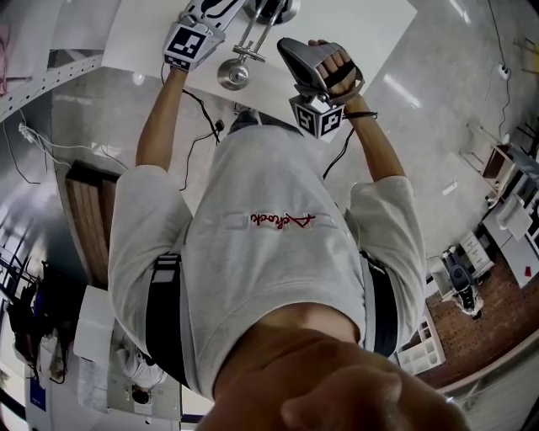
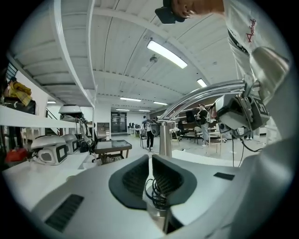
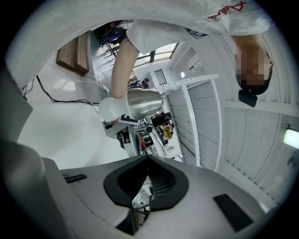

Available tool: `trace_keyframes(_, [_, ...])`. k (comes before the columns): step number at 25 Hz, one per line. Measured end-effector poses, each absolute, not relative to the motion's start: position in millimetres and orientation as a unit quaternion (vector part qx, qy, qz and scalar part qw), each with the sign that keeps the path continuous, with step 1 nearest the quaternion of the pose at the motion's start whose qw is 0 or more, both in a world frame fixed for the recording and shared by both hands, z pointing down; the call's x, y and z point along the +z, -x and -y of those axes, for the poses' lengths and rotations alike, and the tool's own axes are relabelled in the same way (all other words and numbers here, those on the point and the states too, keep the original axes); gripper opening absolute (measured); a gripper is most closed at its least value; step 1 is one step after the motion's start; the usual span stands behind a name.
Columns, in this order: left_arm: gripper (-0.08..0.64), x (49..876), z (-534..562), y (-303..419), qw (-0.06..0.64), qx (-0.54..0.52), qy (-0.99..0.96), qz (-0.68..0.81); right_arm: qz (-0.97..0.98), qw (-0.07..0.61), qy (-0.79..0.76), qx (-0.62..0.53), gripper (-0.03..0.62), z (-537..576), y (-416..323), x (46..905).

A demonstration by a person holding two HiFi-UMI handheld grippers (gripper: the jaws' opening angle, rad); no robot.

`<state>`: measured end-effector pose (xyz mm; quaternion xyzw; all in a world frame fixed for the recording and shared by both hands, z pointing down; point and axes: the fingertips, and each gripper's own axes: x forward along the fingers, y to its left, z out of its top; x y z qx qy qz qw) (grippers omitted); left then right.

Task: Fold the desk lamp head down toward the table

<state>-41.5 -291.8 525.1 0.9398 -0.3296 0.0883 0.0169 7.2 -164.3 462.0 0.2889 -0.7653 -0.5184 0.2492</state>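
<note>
In the head view a chrome desk lamp stands on the white table [image 1: 370, 34], its round head [image 1: 233, 74] at the near end of two thin arm rods [image 1: 253, 34]. My left gripper [image 1: 215, 10] is just left of the rods, and my right gripper [image 1: 286, 46] is just right of them. From the left gripper [image 2: 149, 156], the pads meet at the tips with nothing between them, and the curved chrome arm [image 2: 201, 95] lies ahead. The right gripper [image 3: 148, 156] is shut and empty, facing the chrome cone of the lamp head [image 3: 140, 103].
A black cable [image 1: 202, 109] trails off the table's near edge. A wooden panel [image 1: 84, 210] lies at the left, shelving [image 1: 505, 185] at the right. White machines [image 2: 51, 151] sit on a bench, and a person [image 2: 150, 133] stands far off.
</note>
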Motion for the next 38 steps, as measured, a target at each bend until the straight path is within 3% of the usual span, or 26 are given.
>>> trace_keyframes(2, [0.028, 523, 288, 44, 0.016, 0.087, -0.938, 0.335, 0.766, 0.258, -0.291, -0.511, 0.028, 164, -9, 465])
trace_keyframes(8, [0.028, 520, 282, 47, 0.018, 0.089, -0.933, 0.349, 0.784, 0.257, -0.336, -0.455, 0.027, 170, -19, 460])
trace_keyframes(16, [0.028, 488, 270, 80, 0.022, 0.057, -0.912, 0.405, 0.852, 0.136, -0.5, -0.083, 0.026, 190, -44, 446])
trace_keyframes(19, [0.028, 480, 263, 89, 0.018, 0.054, -0.904, 0.423, 0.852, 0.107, -0.513, -0.001, 0.026, 192, -47, 449])
trace_keyframes(25, [0.028, 465, 237, 97, 0.029, 0.036, -0.891, 0.452, 0.853, 0.038, -0.517, 0.059, 0.026, 183, -59, 451])
trace_keyframes(38, [0.028, 436, 128, 115, 0.017, 0.03, -0.88, 0.474, 0.837, 0.02, -0.543, 0.056, 0.025, 109, -58, 438])
